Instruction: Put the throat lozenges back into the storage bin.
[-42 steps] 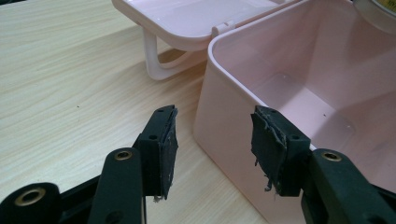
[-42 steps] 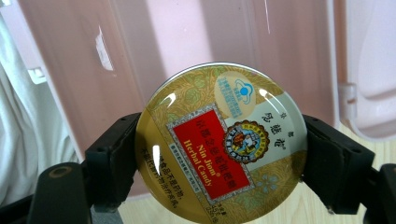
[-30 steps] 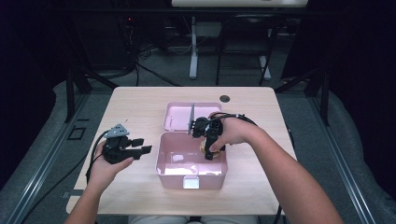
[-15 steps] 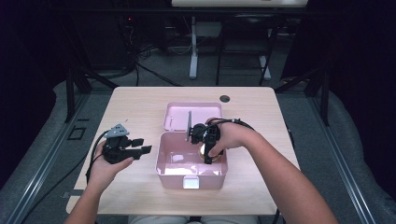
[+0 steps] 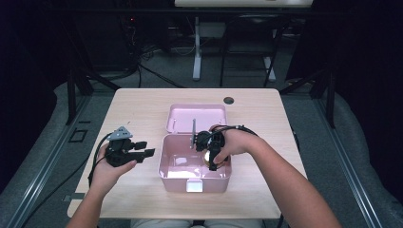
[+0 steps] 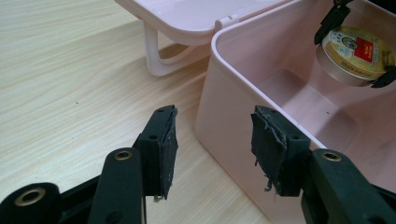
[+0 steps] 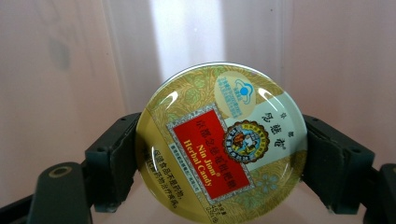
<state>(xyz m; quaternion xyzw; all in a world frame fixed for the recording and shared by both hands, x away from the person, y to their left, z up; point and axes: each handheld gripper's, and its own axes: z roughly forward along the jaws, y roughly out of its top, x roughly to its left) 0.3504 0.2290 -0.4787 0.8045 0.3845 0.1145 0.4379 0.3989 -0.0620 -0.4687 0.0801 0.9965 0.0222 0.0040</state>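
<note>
You face a light wooden table with a round cable hole near its far edge. Grey floor surrounds it. Beyond, a dim room holds black frame legs, cables, and what may be a white stand.

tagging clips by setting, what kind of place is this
Probably a lab or recording studio set up for tabletop tasks: a lone wooden table on grey carpet, dark curtains around it, loose cables on the floor, and hand-held grippers working at a pink box.

Candy tin bottom edge cut off in right gripper view; small print illegible; underside hidden.
</note>
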